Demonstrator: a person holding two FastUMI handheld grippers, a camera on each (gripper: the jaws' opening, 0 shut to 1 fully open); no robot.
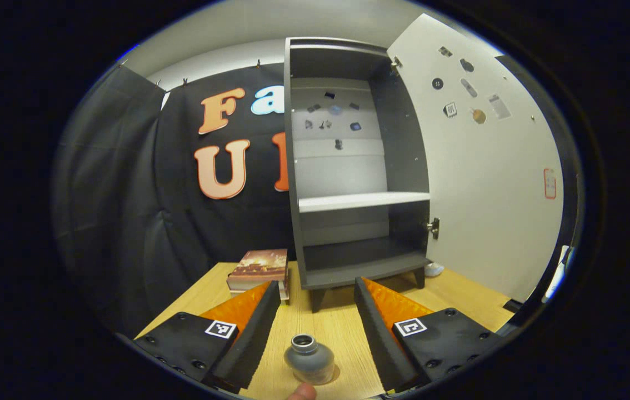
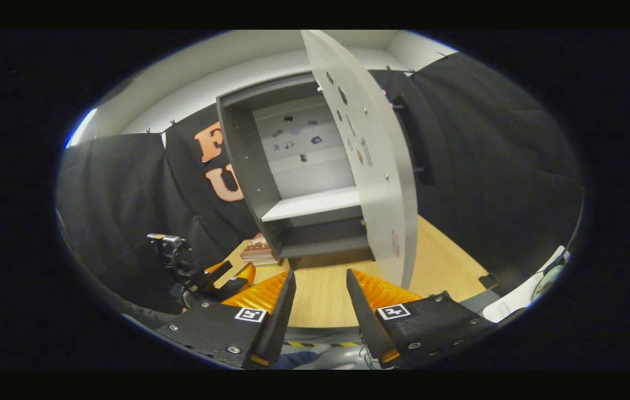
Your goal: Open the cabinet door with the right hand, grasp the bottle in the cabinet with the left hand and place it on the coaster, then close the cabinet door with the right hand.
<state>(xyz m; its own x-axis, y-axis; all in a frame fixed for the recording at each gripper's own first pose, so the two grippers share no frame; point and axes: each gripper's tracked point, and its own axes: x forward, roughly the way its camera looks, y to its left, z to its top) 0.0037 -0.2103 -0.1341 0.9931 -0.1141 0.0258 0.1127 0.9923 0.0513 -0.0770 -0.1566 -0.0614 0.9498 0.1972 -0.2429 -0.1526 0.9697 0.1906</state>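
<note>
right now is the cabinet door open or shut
Open. The cabinet door is swung wide on its hinges, leaving the cabinet's shelf and dark inside exposed; the right gripper view shows the door edge-on, standing away from the front.

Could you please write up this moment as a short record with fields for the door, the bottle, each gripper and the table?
cabinet door: swung wide open, hinged on the cabinet's right side
cabinet: shelves bare, small stickers on the back panel
bottle: upright on the wooden table, out of the cabinet, between the left gripper's jaws but not touched
coaster: cannot tell whether it lies under the bottle
left gripper: jaws open
right gripper: jaws open, holding nothing, short of the door's edge
books: stacked left of the cabinet
</note>
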